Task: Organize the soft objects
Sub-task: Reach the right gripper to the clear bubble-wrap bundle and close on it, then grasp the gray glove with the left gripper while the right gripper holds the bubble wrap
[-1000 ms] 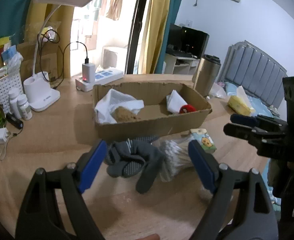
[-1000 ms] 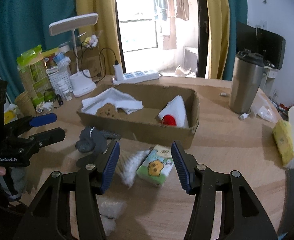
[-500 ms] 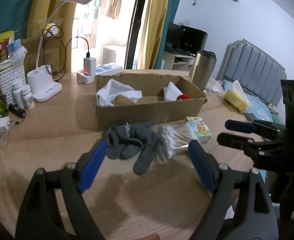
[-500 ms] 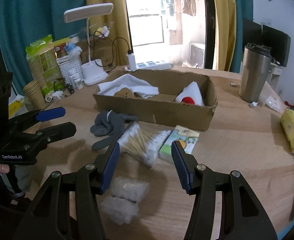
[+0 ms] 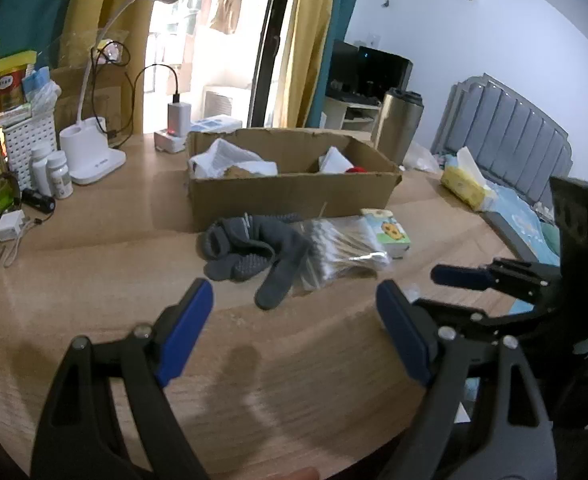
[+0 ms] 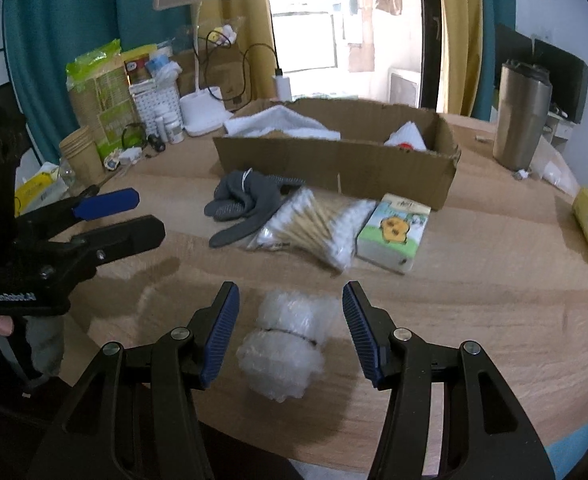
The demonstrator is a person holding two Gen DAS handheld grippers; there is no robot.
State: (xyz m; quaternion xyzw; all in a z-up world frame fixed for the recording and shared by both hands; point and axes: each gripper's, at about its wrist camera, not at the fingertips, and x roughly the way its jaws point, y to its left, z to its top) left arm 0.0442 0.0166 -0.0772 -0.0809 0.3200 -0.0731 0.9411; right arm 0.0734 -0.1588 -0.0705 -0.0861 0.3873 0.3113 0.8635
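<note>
**Bubble wrap roll lined up for pickup**

Bubble wrap roll (image 6: 288, 346) lies on the table (image 6: 474, 300), between the right gripper's (image 6: 290, 334) spread jaws, untouched. Left gripper (image 5: 294, 330) hangs spread, empty (1 grab likely pending). Next: lower, pinch gently, carry to the cardboard box (image 6: 334, 160).

On round wooden table (image 6: 474, 288): open cardboard box (image 6: 334, 160) at back; before it, left to right, grey knitted gloves (image 6: 246, 200), clear bag of cotton swabs (image 6: 314, 228), small cartoon-printed tissue pack (image 6: 394, 232); nearest, tied bubble-wrap bundle (image 6: 286, 344).
</note>
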